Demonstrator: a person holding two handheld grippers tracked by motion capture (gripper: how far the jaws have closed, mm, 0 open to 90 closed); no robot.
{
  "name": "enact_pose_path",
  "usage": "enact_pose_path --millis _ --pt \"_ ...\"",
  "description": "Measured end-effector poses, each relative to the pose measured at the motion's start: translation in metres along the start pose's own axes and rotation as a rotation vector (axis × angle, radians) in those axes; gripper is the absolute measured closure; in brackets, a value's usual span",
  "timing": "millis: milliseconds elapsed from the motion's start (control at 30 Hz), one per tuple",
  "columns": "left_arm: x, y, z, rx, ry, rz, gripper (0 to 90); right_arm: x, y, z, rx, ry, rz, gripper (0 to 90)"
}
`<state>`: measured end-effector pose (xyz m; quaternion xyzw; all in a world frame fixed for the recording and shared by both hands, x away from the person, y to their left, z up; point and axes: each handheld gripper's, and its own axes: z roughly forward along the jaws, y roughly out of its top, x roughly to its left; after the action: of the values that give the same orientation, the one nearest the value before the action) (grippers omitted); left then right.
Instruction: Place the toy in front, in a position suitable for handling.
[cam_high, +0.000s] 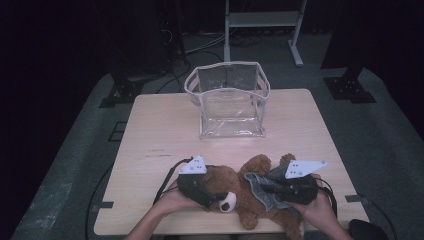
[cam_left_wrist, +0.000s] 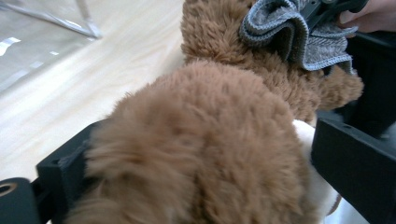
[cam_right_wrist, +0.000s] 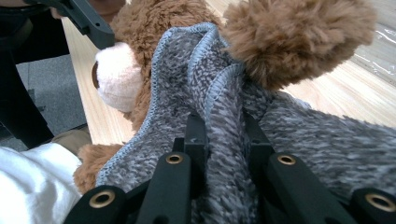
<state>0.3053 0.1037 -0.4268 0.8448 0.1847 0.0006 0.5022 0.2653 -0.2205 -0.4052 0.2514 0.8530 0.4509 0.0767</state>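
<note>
Right claw (cam_right_wrist: 224, 135) tight on grey cloth (cam_right_wrist: 299, 140), left claw (cam_left_wrist: 205, 154) wide around teddy (cam_left_wrist: 201, 140), pale wooden table (cam_high: 160, 135), dark room.

You will find no lettering, label, brand, number or sign that can be read here: not on the brown teddy bear (cam_high: 240, 192), not on its grey knitted garment (cam_right_wrist: 224, 116), not on the clear bag (cam_high: 230, 100), nor on the desk (cam_high: 160, 135).

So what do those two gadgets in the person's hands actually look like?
Both are black hand-held tools. The left gripper and right gripper each carry a pale grey three-cornered plate with dark dots on top and trail a black cable. Brass-coloured rings sit in the blocky black jaws. The forearms look bare.
</note>
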Motion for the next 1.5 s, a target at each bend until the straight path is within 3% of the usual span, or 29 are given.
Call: enact_pose_path --millis 67,100,200,267,467,700,800,900,1067,1200,1333,1433,1467,1500 --pt "0.004 0.0 0.004 0.022 -0.018 -0.002 9.1 0.0 0.001 0.001 0.002 -0.004 -0.001 76.2" --pt "0.005 0.002 0.003 0.036 -0.009 0.006 23.3 0.0 0.002 0.001 0.004 -0.01 -0.006 76.1" --pt "0.005 0.008 -0.001 0.07 0.05 0.053 45.2 -0.004 0.006 0.002 -0.003 -0.022 -0.005 75.8" --pt "0.004 0.01 -0.002 0.072 0.082 0.083 49.8 -0.007 0.01 0.001 -0.009 -0.031 -0.005 75.7" --pt "0.006 0.019 -0.004 0.062 0.188 0.184 55.0 -0.019 0.021 0.001 -0.028 -0.05 0.008 75.5" --pt "0.018 0.025 -0.007 0.043 0.259 0.216 54.5 -0.041 0.034 0.003 -0.033 -0.066 0.026 75.7" --pt "0.022 0.025 -0.009 0.028 0.307 0.258 54.0 -0.051 0.039 0.007 -0.047 -0.064 0.051 75.7" --pt "0.024 0.023 -0.012 -0.006 0.327 0.295 53.2 -0.058 0.045 0.013 -0.046 -0.061 0.062 75.7" --pt "0.028 0.013 -0.014 -0.025 0.299 0.265 44.2 -0.061 0.041 0.027 0.002 -0.011 0.065 76.1" --pt "0.029 0.013 -0.022 -0.039 0.258 0.181 23.5 -0.045 0.036 0.029 0.025 -0.017 0.02 76.6" --pt "0.032 0.017 -0.023 0.007 0.226 0.115 10.9 -0.036 0.03 0.026 0.021 -0.025 0.002 77.1" --pt "0.035 0.015 -0.019 0.01 0.193 0.08 11.6 -0.03 0.025 0.024 0.021 -0.03 -0.007 77.1" --pt "0.033 0.014 -0.017 0.002 0.195 0.093 17.2 -0.028 0.024 0.024 0.019 -0.034 -0.011 77.1" --pt "0.03 0.012 -0.017 -0.004 0.214 0.136 28.0 -0.027 0.023 0.023 0.018 -0.038 -0.01 77.1"
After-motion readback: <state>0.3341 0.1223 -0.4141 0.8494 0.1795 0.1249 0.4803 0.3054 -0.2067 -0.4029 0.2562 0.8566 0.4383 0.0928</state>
